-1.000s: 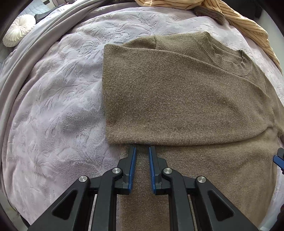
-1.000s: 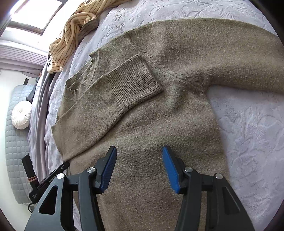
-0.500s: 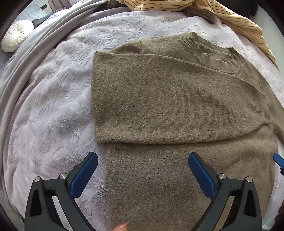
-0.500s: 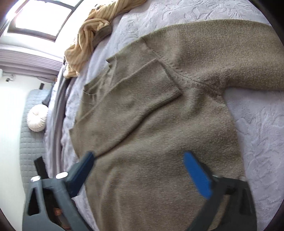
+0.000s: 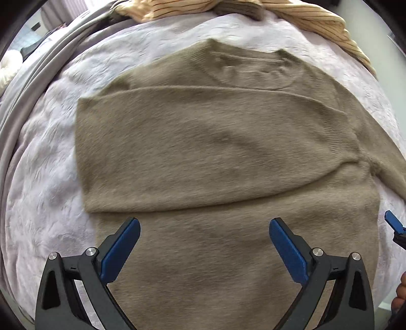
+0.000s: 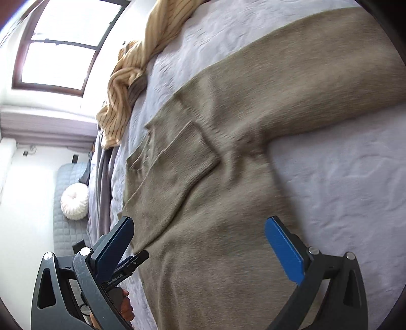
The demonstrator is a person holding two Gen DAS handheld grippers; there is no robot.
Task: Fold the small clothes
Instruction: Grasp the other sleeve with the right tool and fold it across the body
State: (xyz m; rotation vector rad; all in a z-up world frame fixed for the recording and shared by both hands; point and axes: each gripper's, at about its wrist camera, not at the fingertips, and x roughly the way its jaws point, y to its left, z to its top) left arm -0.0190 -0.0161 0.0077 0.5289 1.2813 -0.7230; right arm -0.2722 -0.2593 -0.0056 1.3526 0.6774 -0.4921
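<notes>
A khaki-brown knit sweater (image 5: 215, 152) lies flat on the pale lilac bedspread (image 5: 45, 193), neckline away from me. One sleeve is folded across its chest (image 6: 175, 165); the other sleeve (image 6: 317, 83) stretches out to the side. My left gripper (image 5: 204, 243) hangs open above the sweater's lower body, nothing between its blue pads. My right gripper (image 6: 199, 243) is open too, over the lower body near the side edge. The left gripper's finger (image 6: 132, 264) shows behind the right one's left finger, with a hand (image 6: 125, 307) below it.
A yellow striped garment (image 5: 304, 17) is heaped at the bed's far edge. Grey bedding (image 5: 38, 76) runs along the left side. A round white cushion (image 6: 74, 201) rests on a grey quilted seat under a window (image 6: 63, 45).
Both grippers went from nearly shut or half open to wide open. The left one let go of the folded sleeve and slid right over the sweater. The right one swung and rolled.
</notes>
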